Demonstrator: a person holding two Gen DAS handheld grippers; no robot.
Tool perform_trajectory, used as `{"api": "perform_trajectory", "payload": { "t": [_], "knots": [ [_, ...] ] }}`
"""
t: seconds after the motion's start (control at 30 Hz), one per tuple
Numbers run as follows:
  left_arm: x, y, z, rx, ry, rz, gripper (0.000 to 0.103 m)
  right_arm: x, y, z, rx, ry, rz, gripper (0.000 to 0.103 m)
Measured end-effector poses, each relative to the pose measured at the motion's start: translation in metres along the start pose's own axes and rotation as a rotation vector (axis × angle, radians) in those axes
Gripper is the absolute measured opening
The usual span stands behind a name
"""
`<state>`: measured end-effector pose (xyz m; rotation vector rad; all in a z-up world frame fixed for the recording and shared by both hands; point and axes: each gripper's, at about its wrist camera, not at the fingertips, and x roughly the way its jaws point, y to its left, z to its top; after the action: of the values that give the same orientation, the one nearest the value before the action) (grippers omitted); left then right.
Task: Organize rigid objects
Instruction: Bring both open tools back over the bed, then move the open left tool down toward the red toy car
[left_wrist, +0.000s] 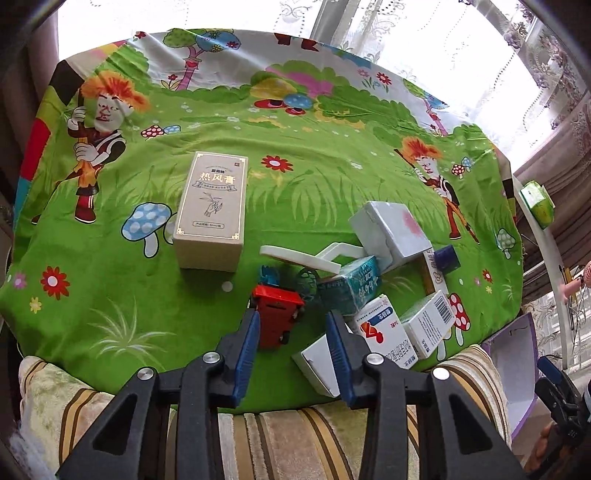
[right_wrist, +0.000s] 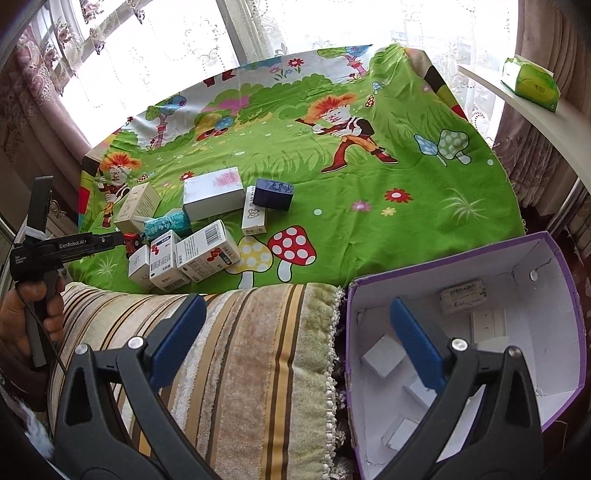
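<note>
Cartoon-print cloth (left_wrist: 295, 177) (green) under scattered boxes (right_wrist: 207, 253)

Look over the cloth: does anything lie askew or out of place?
Yes. The boxes form a tumbled heap: the large white box leans tilted on the teal box, and a red toy truck sits among cartons. Only the beige box lies apart, flat.

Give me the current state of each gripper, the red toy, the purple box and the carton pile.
Left gripper: open, jaws either side of the red toy, pads not pressing.
Right gripper: open, empty, one finger above the purple box.
Red toy truck: on the cloth, not gripped.
Purple box: lidless, several small boxes inside.
Carton pile: jumbled on the cloth.
Beige carton: lying apart from the pile.
</note>
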<state>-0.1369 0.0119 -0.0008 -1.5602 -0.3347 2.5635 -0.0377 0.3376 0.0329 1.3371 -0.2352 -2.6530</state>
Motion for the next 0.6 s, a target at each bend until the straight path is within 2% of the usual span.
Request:
{"api": "perform_trajectory", "payload": {
  "t": [0.17, 0.4, 0.6],
  "knots": [
    [0.002, 0.002, 0.012, -0.015, -0.007, -0.018, 0.039, 0.003, 0.004, -0.001, -0.009, 0.008, 0.002, 0.101],
    [0.015, -0.002, 0.014, 0.045, 0.023, 0.050, 0.039, 0.004, 0.005, -0.002, -0.008, 0.014, 0.004, 0.101],
    [0.020, 0.017, 0.009, 0.007, 0.057, 0.072, 0.039, 0.005, 0.005, -0.003, -0.003, 0.018, 0.007, 0.101]
  ]
}}
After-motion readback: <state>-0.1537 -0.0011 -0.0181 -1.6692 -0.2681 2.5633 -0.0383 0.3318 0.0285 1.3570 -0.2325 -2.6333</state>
